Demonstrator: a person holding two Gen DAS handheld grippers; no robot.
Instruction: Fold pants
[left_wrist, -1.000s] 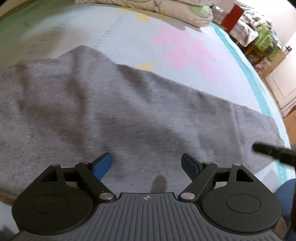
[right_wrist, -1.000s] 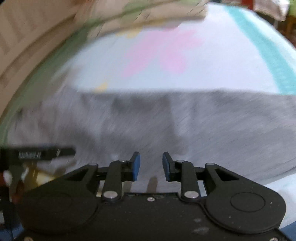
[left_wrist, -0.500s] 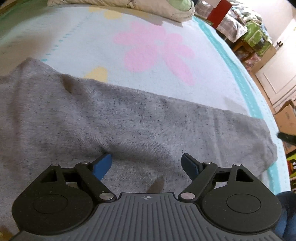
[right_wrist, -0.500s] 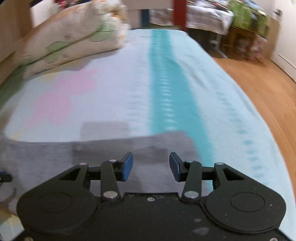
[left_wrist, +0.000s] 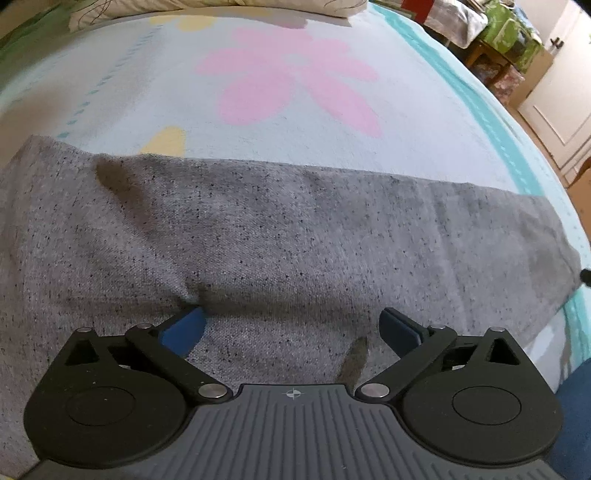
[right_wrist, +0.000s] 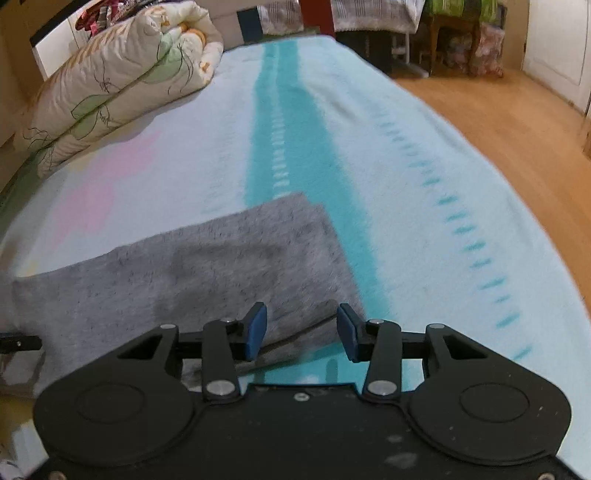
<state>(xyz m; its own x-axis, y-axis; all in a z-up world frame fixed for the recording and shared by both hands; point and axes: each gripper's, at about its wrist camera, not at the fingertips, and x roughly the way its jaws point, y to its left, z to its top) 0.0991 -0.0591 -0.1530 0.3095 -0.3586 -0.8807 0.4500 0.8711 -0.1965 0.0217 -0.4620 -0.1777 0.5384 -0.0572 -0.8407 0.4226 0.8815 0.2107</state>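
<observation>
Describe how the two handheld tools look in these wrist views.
The left tool has blue pads on black linkage arms with silver pivot pins, two round black housings, and a ribbed grey body bearing a small crosshair mark. The right tool has the same blue pads, black arms and silver pins, but a smooth, dusty black body with small screws.

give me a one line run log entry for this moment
task: fold pants | pants: flat on blanket | left gripper: open, just widened | right gripper: open over pants end
</observation>
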